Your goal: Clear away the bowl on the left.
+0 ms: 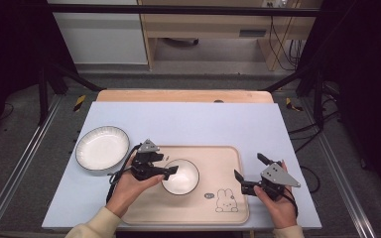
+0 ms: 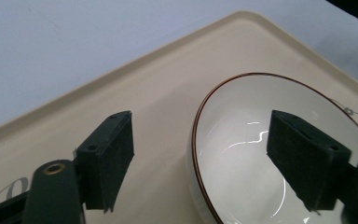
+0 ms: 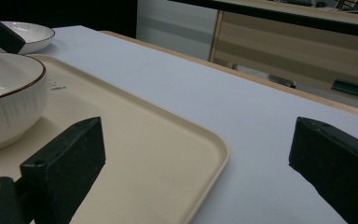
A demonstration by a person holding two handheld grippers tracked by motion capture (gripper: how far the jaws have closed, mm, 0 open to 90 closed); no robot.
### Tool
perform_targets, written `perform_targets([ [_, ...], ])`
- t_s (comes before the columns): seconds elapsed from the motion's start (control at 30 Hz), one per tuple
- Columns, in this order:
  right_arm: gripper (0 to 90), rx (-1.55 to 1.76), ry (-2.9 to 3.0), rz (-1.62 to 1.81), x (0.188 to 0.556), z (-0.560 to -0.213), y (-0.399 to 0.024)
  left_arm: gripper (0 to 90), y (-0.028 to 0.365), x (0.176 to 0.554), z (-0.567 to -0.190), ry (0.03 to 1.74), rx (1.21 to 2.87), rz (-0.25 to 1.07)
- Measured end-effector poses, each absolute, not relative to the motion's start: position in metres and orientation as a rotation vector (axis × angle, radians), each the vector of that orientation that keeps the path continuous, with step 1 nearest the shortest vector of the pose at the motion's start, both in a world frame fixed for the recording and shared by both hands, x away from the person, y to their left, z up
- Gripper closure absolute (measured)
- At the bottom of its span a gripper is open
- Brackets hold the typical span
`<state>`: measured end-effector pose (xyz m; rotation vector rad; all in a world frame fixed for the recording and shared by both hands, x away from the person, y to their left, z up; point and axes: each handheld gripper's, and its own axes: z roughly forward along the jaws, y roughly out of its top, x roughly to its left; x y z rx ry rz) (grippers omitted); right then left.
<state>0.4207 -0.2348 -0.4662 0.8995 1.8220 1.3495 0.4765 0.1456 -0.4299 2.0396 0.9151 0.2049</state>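
Note:
A white bowl point(image 1: 181, 177) with a thin brown rim point(image 2: 196, 135) stands upright on the beige tray point(image 1: 218, 156), left of its middle. My left gripper point(image 1: 171, 171) reaches it from the left and straddles the near rim: one jaw is outside the wall, the other inside the bowl point(image 2: 242, 154), with a gap to the rim on both sides. It is open point(image 2: 200, 123). My right gripper point(image 1: 248, 165) hovers at the tray's right edge, open point(image 3: 198, 135) with nothing between its jaws. From there the bowl point(image 3: 4, 102) shows at far left on the tray point(image 3: 135, 154).
A larger white plate point(image 1: 102, 148) with a ribbed rim lies on the pale blue mat point(image 1: 188, 124) left of the tray, also in the right gripper view point(image 3: 28, 30). A bunny drawing point(image 1: 226, 201) marks the tray's near right corner. A wooden table edge runs along the back.

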Motion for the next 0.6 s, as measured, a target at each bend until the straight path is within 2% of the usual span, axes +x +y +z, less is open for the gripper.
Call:
perform_targets([
  [0.2, 3.6, 0.898, 1.810, 1.352, 0.419, -0.465, -0.237, 11.2, 0.147, 0.472, -0.423, 0.825, 2.017, 0.200],
  [0.37, 3.6, 0.908, 1.803, 1.352, 0.420, -0.465, -0.238, 8.0, 0.151, 0.467, -0.420, 0.754, 2.006, 0.249],
  [0.6, 3.6, 0.899, 1.801, 1.349, 0.419, -0.464, -0.238, 7.5, 0.162, 0.465, -0.418, 0.747, 1.938, 0.288],
])
